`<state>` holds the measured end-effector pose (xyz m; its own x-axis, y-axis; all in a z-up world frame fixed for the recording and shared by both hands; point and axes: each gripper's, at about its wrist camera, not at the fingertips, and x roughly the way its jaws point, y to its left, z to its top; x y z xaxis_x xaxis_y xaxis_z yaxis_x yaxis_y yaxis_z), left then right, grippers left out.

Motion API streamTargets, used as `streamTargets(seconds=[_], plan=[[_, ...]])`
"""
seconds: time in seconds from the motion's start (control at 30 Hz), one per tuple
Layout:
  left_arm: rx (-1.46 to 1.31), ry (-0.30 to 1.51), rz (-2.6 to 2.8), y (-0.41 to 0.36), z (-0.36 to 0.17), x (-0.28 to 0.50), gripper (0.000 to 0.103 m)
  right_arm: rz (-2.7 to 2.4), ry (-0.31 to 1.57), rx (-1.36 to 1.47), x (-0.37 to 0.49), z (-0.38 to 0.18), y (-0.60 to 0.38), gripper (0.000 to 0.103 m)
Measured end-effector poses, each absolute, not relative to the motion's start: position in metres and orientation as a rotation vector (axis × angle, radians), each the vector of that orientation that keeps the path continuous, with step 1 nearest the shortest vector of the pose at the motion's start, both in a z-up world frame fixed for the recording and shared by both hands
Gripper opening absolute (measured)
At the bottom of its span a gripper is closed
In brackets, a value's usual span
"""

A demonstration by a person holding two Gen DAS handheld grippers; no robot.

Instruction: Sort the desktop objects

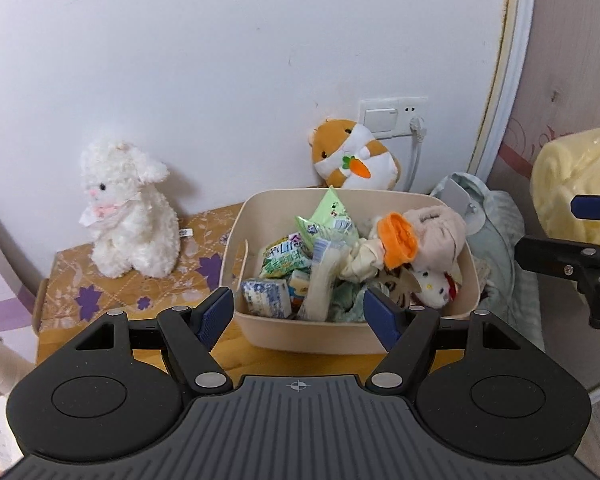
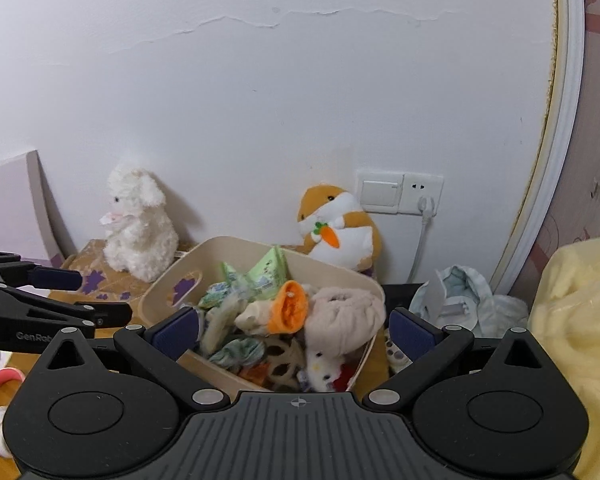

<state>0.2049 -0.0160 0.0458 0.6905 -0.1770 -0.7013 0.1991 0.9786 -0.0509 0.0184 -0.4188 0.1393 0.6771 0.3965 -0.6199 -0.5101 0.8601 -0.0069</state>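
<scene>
A beige bin (image 1: 320, 338) stands on the wooden desk, full of snack packets (image 1: 288, 258), a pink plush with an orange piece (image 1: 400, 240) and a small white plush (image 1: 434, 286). My left gripper (image 1: 300, 316) is open and empty, just in front of the bin's near wall. My right gripper (image 2: 294, 334) is open and empty, its blue pads either side of the bin (image 2: 208, 364). The orange piece (image 2: 290, 306) and the pink plush (image 2: 344, 320) lie between them. The left gripper also shows at the left edge of the right wrist view (image 2: 76, 296).
A white lamb plush (image 1: 130, 216) sits on a floral cloth (image 1: 84, 280) left of the bin. A hamster plush (image 1: 354, 156) leans on the wall by a socket (image 1: 396, 116). Pale blue cloth (image 1: 496, 216) and a yellow blanket (image 1: 576, 184) lie to the right.
</scene>
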Motion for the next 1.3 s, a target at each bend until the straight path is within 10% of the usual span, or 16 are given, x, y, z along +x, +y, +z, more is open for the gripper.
streamTargets(seconds=[1.3], plan=[[0.114, 0.834, -0.472, 0.005, 0.092, 0.044, 0.074, 0.539, 0.718, -0.175, -0.122, 0.179, -0.466, 0.103]])
